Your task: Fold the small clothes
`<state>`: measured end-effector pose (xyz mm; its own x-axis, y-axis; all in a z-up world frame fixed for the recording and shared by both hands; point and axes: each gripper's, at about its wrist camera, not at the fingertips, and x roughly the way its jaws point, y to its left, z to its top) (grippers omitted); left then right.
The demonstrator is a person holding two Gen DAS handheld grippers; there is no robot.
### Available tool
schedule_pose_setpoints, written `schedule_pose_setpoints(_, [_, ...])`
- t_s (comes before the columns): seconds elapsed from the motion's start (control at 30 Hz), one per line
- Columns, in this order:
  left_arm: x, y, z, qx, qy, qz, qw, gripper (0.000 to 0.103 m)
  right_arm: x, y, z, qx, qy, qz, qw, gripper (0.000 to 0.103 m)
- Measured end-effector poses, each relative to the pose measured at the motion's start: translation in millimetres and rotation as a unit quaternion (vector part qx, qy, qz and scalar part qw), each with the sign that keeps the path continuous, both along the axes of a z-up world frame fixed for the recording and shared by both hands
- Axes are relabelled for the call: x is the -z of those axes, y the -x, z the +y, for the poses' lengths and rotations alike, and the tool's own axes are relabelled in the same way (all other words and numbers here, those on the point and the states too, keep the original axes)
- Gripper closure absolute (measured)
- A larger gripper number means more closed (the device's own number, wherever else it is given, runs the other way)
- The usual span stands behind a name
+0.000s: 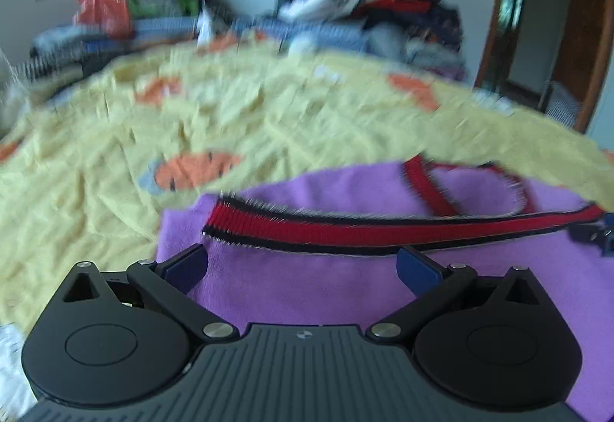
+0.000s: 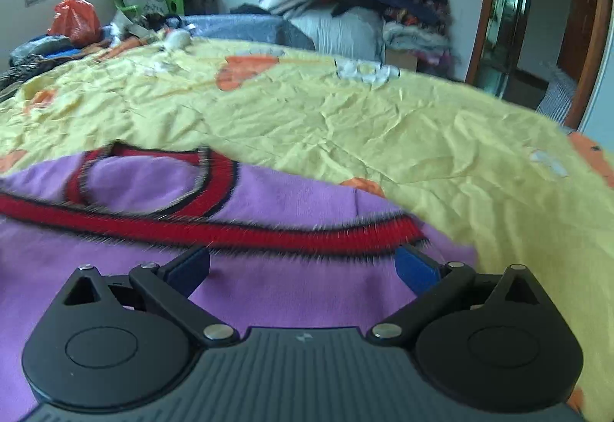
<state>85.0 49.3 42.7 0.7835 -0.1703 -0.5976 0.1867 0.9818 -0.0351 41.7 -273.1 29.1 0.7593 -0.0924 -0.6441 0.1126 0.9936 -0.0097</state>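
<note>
Both the left tongs [image 1: 301, 264] and right tongs [image 2: 303, 264] hovered wide over the purple garment [image 2: 299, 291], apparently about to pinch its red-trimmed edge for folding.

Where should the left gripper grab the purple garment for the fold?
Probably the purple garment at its left corner, where the red trim band ends. Come in low from the near side: the left gripper is open and that edge lies flat on the yellow sheet.

Left gripper [image 1: 301, 266]: jaws wide apart, blue pads at 10 and 2 o'clock from the body, nothing between them. Right gripper [image 2: 303, 266]: same pose, jaws spread wide, empty. Both pitched low, pointing toward 12 o'clock
</note>
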Motion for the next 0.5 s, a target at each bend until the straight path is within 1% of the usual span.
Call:
schedule_pose_setpoints(0.03, [-5.7, 15.6, -3.6, 0.007, -0.003, -0.013, 0.9999, 0.000, -3.8, 12.6, 5.6, -0.006, 0.001, -0.005, 1.000, 0.000])
schedule_pose_setpoints(0.1, [-9.6, 40.4, -8.8, 0.020, -0.009, -0.015, 0.9996, 0.000, -8.4, 40.4, 18.4, -0.020, -0.001, -0.021, 1.000, 0.000])
schedule_pose_setpoints(0.13, [-8.6, 53.8, -9.1, 0.020, -0.001, -0.010, 0.9997, 0.000, -7.8, 51.1, 24.1, -0.018, -0.005, -0.021, 1.000, 0.000])
schedule_pose_setpoints(0.2, [-0.3, 72.5, -7.0, 0.032, 0.030, 0.006, 0.9990, 0.000, -2.7, 66.4, 33.8, -0.029, -0.029, -0.010, 0.999, 0.000])
schedule_pose_setpoints(0.23, [7.3, 79.2, -8.5, 0.034, 0.030, 0.020, 0.9988, 0.000, 0.8, 72.7, 38.5, -0.026, -0.045, -0.007, 0.999, 0.000])
schedule_pose_setpoints(0.3, [22.4, 88.3, -12.1, 0.025, 0.010, 0.040, 0.9988, 0.000, 8.0, 77.4, 51.1, -0.026, -0.060, 0.009, 0.998, 0.000])
schedule_pose_setpoints(0.33, [29.6, 92.0, -11.9, 0.020, 0.007, 0.049, 0.9986, 0.000, 10.4, 79.8, 60.3, -0.038, -0.055, 0.013, 0.998, 0.000])
schedule_pose_setpoints(0.4, [35.9, 105.4, -16.0, 0.024, -0.027, 0.030, 0.9989, 0.000, 15.9, 85.2, 76.8, -0.032, -0.013, 0.020, 0.999, 0.000])
schedule_pose_setpoints(0.43, [36.5, 110.9, -14.9, 0.022, -0.028, 0.029, 0.9990, 0.000, 19.3, 89.4, 84.4, -0.031, 0.004, 0.025, 0.999, 0.000])
schedule_pose_setpoints(0.5, [36.3, 114.2, -11.0, 0.020, -0.026, 0.034, 0.9989, 0.000, 19.8, 99.8, 89.8, -0.028, 0.009, 0.027, 0.999, 0.000])
